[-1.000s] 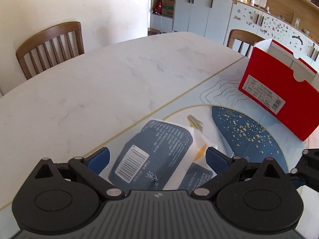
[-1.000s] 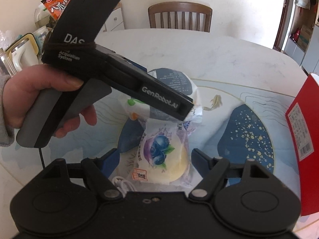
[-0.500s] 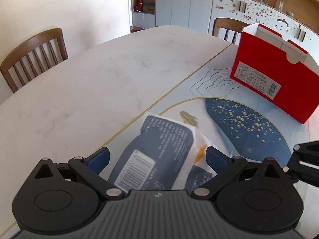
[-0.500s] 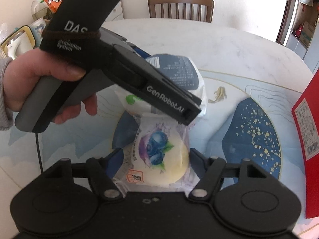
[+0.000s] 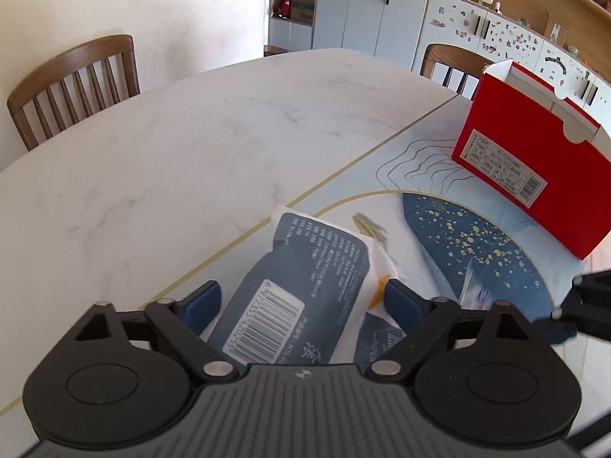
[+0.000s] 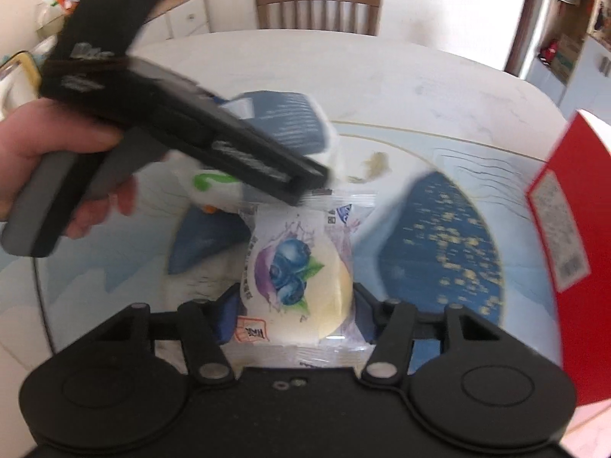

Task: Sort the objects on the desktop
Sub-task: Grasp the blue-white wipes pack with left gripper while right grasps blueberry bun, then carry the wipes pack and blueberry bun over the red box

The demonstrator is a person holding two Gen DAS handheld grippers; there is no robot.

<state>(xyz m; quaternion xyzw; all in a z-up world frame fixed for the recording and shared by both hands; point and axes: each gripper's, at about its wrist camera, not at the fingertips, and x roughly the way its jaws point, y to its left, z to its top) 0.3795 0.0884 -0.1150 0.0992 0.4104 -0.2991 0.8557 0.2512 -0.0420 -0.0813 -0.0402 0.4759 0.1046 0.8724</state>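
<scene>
- Location: the blue tissue pack (image 5: 301, 290) lies flat on the patterned mat (image 5: 477, 236) on the white counter (image 5: 172, 145), barcode face up, just in front of the left gripper (image 5: 301, 301). The blueberry bun packet (image 6: 298, 274) lies on the same mat, nearer the person, just beside the tissue pack as the right wrist view shows it.
- The red box (image 5: 527, 168) stands open-topped, well apart to the right; it is judged the likely bin for sorting.
- Handling, tissue pack: judged light and soft, with a slick film wrapper that will crumple under pressure. The best hold is across its narrow width at mid-body, not on the loose end seal.
- Handling, bun packet: judged light, squashy and easily dented; the clear wrapper looks slippery. A gentle hold across the round bun is advised, clear of the crimped ends.
- Left gripper: the jaws are closing, with the tissue pack between the blue pads (image 5: 200, 303). A gap shows on both sides, so nothing is grasped yet.
- Right gripper (image 6: 298, 316): the jaws are closing around the bun packet. The pads sit close against the wrapper on both sides; the picture is blurred, and whether they press on it cannot be told.
- A hand (image 6: 46, 152) holds the left gripper's handle.
</scene>
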